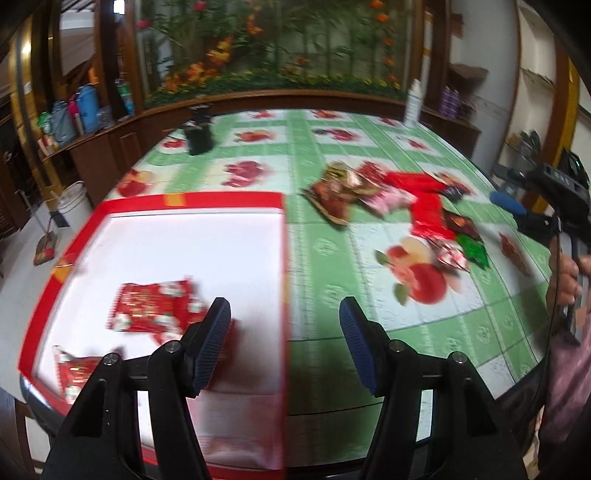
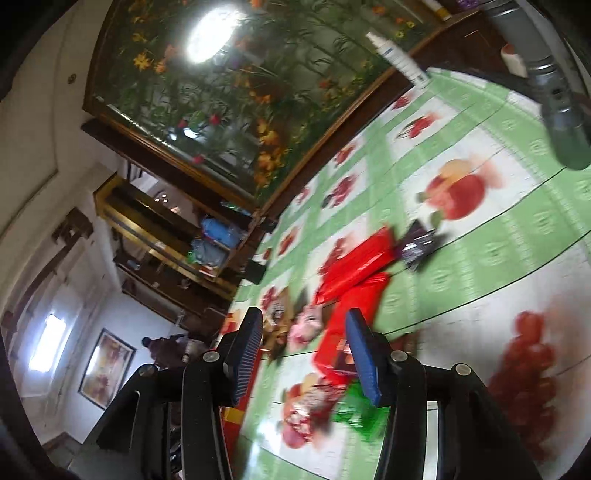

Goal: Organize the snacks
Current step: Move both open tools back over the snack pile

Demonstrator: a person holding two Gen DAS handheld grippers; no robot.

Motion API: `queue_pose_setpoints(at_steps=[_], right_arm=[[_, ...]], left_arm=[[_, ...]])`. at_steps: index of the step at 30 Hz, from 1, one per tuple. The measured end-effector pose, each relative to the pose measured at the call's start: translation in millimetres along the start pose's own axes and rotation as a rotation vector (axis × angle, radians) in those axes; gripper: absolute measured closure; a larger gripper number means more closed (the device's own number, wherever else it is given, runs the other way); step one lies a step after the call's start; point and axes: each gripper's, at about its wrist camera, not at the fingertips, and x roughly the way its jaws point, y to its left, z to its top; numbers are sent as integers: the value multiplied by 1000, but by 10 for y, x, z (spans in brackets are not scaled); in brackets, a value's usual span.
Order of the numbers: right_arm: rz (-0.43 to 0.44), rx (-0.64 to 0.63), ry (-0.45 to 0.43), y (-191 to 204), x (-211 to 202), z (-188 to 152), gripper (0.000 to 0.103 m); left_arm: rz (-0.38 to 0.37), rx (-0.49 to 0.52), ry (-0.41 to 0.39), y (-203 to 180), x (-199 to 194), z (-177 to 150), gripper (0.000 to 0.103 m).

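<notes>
**Both tools open over the snacks**

The left tool (image 1: pixel 284 312) gapes empty above the red-rimmed tray's (image 1: pixel 282 221) right edge; two red packets (image 1: pixel 155 306) lie inside, left of it. The right tool (image 2: pixel 304 325) hangs open over the blurred snack pile (image 2: pixel 351 273) on the tabletop (image 2: pixel 517 240), green cloth free beyond

A green fruit-print tablecloth (image 1: pixel 332 258) covers the table; behind it a dark wood counter (image 1: pixel 258 101) under a floral mural (image 1: pixel 273 40), cluttered shelves (image 1: pixel 74 114) left, 1 bright ceiling light (image 2: pixel 210 35)
</notes>
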Motion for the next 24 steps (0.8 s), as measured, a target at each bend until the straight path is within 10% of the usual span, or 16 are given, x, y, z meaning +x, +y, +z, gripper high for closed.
queue_pose_setpoints(at_steps=[17, 24], right_arm=[[-375, -268, 128, 141, 499, -122, 53], [-362, -256, 170, 63, 527, -103, 53]], left_arm=[[-175, 129, 86, -737, 233, 127, 43], [-274, 177, 93, -1134, 440, 441, 43]])
